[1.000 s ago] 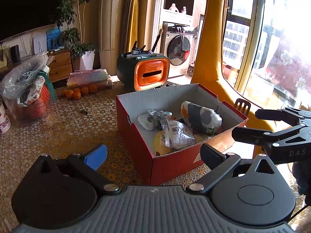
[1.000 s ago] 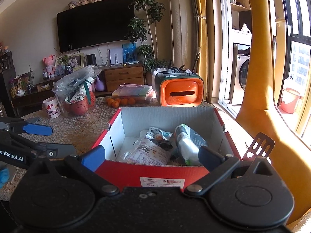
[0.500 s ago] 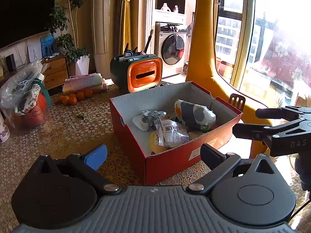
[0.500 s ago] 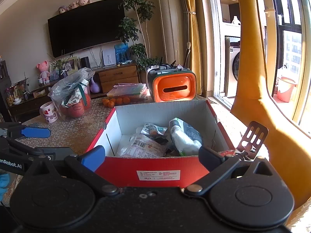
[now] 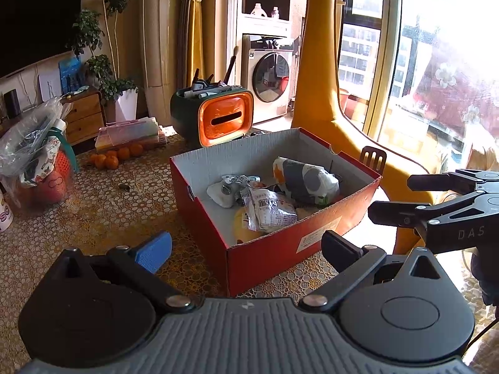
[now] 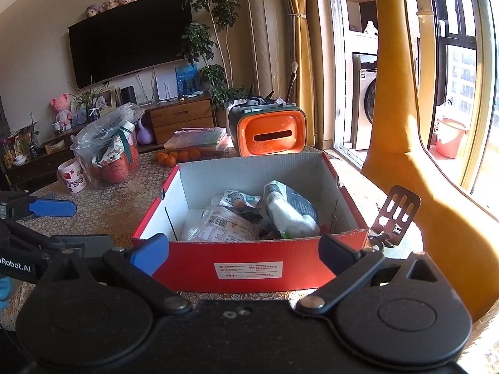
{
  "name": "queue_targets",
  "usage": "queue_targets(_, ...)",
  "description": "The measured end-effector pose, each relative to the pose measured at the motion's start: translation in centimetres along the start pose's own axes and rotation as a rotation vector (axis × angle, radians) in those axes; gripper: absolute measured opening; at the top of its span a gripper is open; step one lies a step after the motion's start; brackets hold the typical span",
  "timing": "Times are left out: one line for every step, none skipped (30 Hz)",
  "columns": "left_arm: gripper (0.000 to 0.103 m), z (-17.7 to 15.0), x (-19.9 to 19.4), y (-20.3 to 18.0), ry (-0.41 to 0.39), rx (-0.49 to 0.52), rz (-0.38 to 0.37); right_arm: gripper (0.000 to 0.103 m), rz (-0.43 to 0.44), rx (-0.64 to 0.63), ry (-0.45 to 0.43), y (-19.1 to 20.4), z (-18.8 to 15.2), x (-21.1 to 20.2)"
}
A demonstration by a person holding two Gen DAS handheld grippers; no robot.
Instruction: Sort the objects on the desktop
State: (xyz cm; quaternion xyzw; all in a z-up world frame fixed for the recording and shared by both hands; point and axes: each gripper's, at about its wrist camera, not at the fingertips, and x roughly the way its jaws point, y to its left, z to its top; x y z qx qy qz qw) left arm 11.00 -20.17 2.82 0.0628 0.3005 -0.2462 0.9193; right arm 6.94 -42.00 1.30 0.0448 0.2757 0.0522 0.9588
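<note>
Between picks, both grippers empty at the box

The red box (image 6: 249, 268) sits at 12 o'clock, holding packets (image 6: 218, 224) and a wrapped bundle (image 6: 290, 208). The right gripper (image 6: 243, 252) and left gripper (image 5: 246, 246) hover before it, jaws wide, holding nothing. Next probably means choosing a loose item, perhaps the spatula (image 6: 396, 215) at 2 o'clock.

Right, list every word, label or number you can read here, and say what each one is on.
"DAS": on the right gripper, seen from the left wrist.
"nRobot.AI", cut off at the frame edge: on the left gripper, seen from the right wrist.
"TSO", partly hidden: on the white mug.
White label on the red box: too small to read.
Snack packet print and barcode: blurred.
</note>
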Motion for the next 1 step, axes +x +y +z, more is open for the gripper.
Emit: queue_targets(0.103,0.04,-0.06,0.14,0.0,-0.005,-0.002,0.103,-0.001,-0.001,0.001,0.08,0.01,-0.01)
